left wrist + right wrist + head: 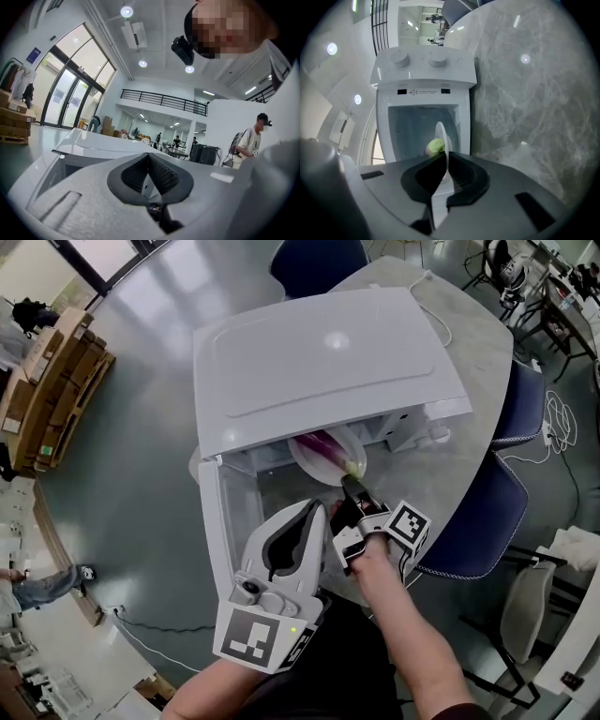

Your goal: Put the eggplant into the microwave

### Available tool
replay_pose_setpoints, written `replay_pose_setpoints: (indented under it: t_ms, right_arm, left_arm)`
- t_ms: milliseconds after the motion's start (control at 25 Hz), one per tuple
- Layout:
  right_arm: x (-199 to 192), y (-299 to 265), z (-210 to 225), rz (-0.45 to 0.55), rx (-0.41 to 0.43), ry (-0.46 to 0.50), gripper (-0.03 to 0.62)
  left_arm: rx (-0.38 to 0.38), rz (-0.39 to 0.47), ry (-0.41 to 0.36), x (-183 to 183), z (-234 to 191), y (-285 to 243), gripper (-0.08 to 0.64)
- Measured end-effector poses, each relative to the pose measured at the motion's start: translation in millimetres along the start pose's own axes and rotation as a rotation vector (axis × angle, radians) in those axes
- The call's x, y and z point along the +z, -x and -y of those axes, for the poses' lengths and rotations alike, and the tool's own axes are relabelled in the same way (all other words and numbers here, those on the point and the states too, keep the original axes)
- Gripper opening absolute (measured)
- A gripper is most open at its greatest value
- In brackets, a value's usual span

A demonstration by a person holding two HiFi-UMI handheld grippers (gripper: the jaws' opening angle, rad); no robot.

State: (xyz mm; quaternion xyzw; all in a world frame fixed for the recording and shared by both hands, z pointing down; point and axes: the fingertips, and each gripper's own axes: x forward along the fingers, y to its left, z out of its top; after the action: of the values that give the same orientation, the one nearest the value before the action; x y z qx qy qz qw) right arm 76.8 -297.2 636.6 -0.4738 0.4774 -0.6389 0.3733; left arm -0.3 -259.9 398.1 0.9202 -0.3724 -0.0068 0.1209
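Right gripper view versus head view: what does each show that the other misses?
Only the right gripper view: two knobs on the microwave, and the right gripper shut on the plate rim. Only the head view: the left gripper, blue chairs, the purple body of the eggplant. Both: microwave, plate and eggplant.

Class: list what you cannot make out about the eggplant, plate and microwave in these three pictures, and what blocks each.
Eggplant: in the head view the top of the microwave hides its far end; the right gripper view shows little beyond its green end.
Whether the plate rests on the microwave floor: hidden by that top.
Markings by the knobs: right gripper view, too small.
Microwave opening: left gripper view, mostly covered by the left claw.
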Motion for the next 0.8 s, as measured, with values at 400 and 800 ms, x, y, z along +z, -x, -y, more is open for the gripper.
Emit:
replay_pose_setpoints:
  t_ms: [400, 800]
  right_arm:
    - [-4, -31, 1, 0.027, 0.007, -0.040, 0.018]
    - [-1, -56, 2, 0.040, -0.074, 0.002, 0.018]
  left_arm:
    - [0.034, -0.087, -0.003, -29, -11, -33, 0.008]
    - [0.030, -0.084, -0.027, -21, -10, -40, 0.008]
